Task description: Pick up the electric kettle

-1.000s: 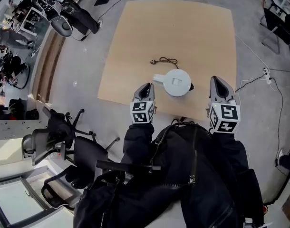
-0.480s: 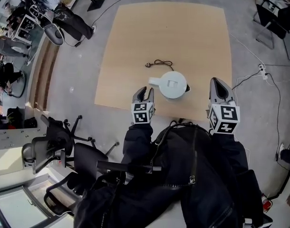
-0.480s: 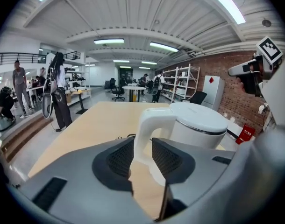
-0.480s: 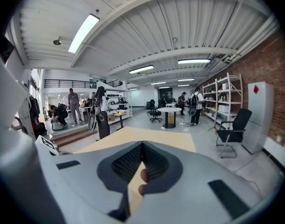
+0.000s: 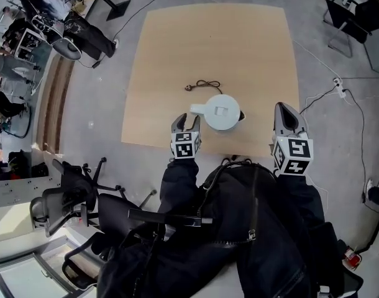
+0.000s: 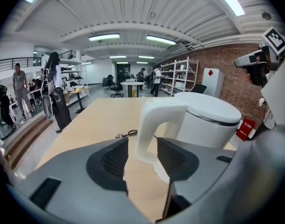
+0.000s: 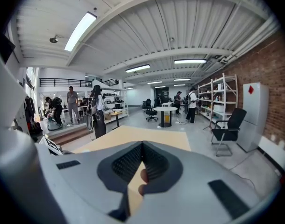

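Note:
A white electric kettle [image 5: 222, 112] stands near the front edge of the light wooden table [image 5: 177, 54], its handle [image 5: 199, 108] pointing left. Its black cord [image 5: 204, 84] lies just behind it. My left gripper [image 5: 188, 120] sits close by the handle. In the left gripper view the kettle [image 6: 205, 120] fills the right side, and its handle [image 6: 154, 125] shows just ahead in the gap of the left gripper [image 6: 141, 150]; the jaws are opening and the pads do not press on it. My right gripper [image 5: 284, 109] hovers right of the kettle, shut and empty [image 7: 142, 146].
Office chairs [image 5: 84, 191] crowd the floor at lower left. Another black chair [image 5: 348, 5] stands at top right, with cables and a socket strip [image 5: 338, 89] on the floor to the right. People and cluttered desks [image 5: 28, 23] are at upper left.
The left gripper's jaws have opened wide and it has sunk a little beside the kettle's handle. The right gripper has stayed where it was.

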{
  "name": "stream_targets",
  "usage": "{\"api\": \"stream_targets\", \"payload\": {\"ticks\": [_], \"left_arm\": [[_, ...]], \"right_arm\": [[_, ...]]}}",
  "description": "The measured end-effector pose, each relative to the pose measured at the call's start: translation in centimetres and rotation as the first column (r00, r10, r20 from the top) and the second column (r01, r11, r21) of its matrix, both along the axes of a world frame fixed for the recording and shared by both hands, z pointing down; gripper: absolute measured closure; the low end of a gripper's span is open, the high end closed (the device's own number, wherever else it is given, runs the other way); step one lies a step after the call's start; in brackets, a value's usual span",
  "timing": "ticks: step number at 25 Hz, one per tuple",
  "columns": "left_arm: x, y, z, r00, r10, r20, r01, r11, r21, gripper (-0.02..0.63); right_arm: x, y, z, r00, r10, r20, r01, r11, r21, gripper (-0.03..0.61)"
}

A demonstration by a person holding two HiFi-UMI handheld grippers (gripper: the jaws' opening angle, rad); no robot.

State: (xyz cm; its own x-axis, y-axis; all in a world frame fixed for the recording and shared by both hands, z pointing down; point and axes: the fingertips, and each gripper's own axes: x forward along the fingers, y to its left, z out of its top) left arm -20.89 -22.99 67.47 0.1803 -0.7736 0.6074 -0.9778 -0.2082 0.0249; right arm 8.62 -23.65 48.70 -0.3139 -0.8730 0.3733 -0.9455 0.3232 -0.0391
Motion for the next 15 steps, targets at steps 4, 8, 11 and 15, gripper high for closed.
{"api": "stream_targets", "payload": {"ticks": [4, 8, 11, 15], "left_arm": [[0.3, -0.5, 0.4, 1.000, 0.011, 0.004, -0.011, 1.000, -0.004, 0.437], [0.6, -1.1, 0.5, 1.000, 0.020, 0.001, -0.020, 1.000, -0.003, 0.437], [0.8, -1.6, 0.7, 1.000, 0.022, -0.001, -0.022, 1.000, -0.005, 0.437], [0.8, -2.0, 1.0, 1.000, 0.026, 0.003, -0.026, 1.000, -0.005, 0.437]], "right_arm": [[0.4, 0.1, 0.1, 1.000, 0.013, -0.006, -0.013, 1.000, -0.003, 0.575], [0.9, 0.2, 0.2, 0.999, 0.031, -0.010, -0.031, 0.999, -0.005, 0.575], [1.4, 0.2, 0.2, 0.999, 0.045, -0.013, -0.045, 0.999, -0.008, 0.575], [1.7, 0.4, 0.4, 0.998, 0.060, -0.014, -0.061, 0.998, -0.011, 0.575]]}}
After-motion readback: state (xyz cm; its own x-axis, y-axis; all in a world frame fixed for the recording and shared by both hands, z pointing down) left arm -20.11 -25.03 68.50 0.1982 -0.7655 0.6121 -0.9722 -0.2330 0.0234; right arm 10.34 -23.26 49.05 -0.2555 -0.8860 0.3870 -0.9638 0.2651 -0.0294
